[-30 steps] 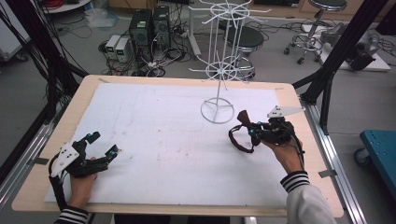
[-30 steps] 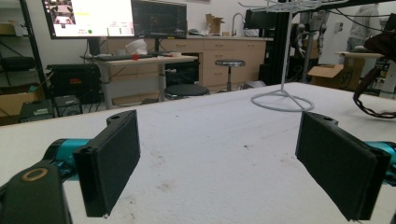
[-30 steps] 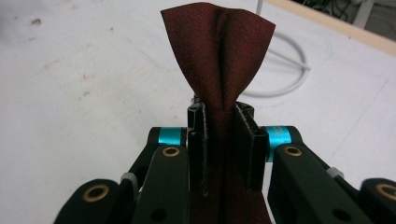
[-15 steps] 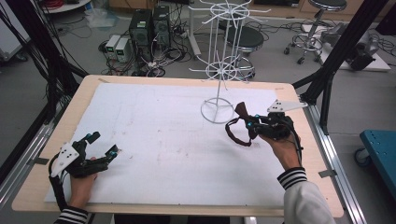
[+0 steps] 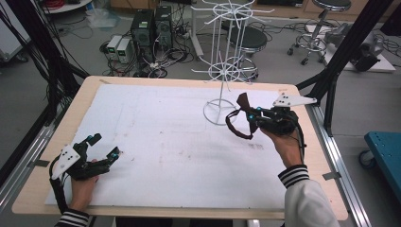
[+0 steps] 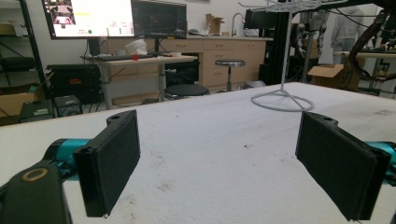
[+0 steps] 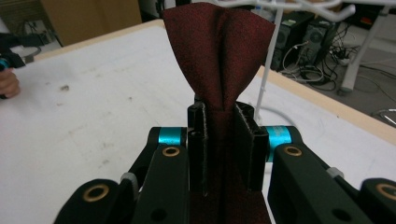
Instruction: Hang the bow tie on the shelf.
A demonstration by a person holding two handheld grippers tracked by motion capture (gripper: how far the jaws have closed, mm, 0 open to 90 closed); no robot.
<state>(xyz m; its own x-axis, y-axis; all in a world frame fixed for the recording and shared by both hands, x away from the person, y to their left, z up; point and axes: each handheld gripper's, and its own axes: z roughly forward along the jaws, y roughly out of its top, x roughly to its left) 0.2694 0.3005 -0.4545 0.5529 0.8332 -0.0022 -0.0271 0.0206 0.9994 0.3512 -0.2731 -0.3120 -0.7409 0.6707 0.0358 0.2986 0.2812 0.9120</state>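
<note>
**Dark red fabric piece clamped in the right gripper beside the wire rack**

A dark red fabric piece (image 7: 223, 60) is gripped between the closed jaws of the right gripper (image 5: 249, 115), its folded end fanning out past the jaw tips. In the high view a dark loop of strap (image 5: 232, 127) is seen hanging from the same gripper above the surface. The fabric is held over the far right part of the surface, just beside the round base of the white wire rack (image 5: 219, 111), which stands near the far edge. One of the rack's white arms (image 7: 299, 8) is seen just beyond the fabric tip in the right gripper view.

The left gripper (image 5: 105, 147) is rested near the near left corner of the white-covered table (image 5: 165, 142), well apart from the fabric. Its two black pads (image 6: 112, 158) are set wide apart with nothing between them. Beyond the table's far edge, computer cases (image 5: 151, 28) and a stool (image 5: 326, 9) are seen on the floor.
</note>
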